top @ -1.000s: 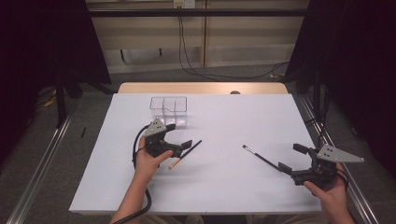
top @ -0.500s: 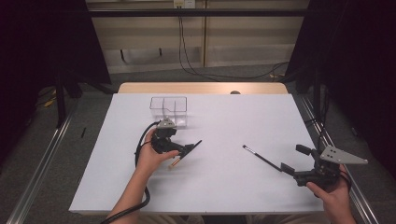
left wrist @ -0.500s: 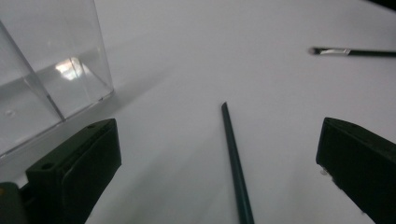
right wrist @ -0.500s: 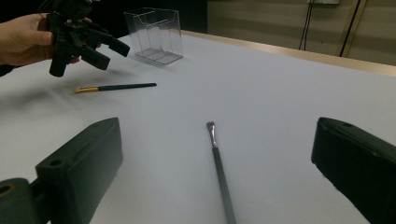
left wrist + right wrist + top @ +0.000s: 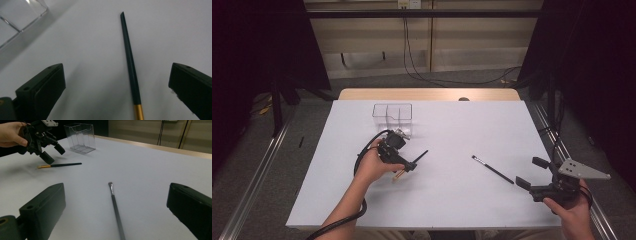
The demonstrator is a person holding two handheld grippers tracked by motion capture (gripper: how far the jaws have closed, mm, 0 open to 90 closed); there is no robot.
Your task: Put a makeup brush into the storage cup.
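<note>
A black-handled brush with a gold ferrule (image 5: 419, 156) lies on the white table (image 5: 452, 210) left of centre. My left gripper (image 5: 406, 167) hovers over its ferrule end, open. In the left gripper view the handle (image 5: 130, 62) runs up between the two spread jaws of the left gripper (image 5: 117, 75), touching neither. A second, thinner dark brush (image 5: 492, 169) lies right of centre, bristles pointing away from me. My right gripper (image 5: 531, 172) stands open near the table's right front, short of that brush's handle end (image 5: 116, 207). The right gripper view also shows the left gripper (image 5: 53, 153) above the gold-ferruled brush (image 5: 62, 165).
A clear plastic box with compartments (image 5: 393, 114) stands at the back left, just beyond the left hand; its corner (image 5: 22, 17) is seen in the left gripper view. A cable (image 5: 362, 157) loops from the left gripper. The table's right edge is close to the right hand (image 5: 572, 215).
The left gripper has shifted a little to the right, over the gold-ferruled brush. The right gripper has drifted slightly right and towards me. Both brushes lie where they were.
</note>
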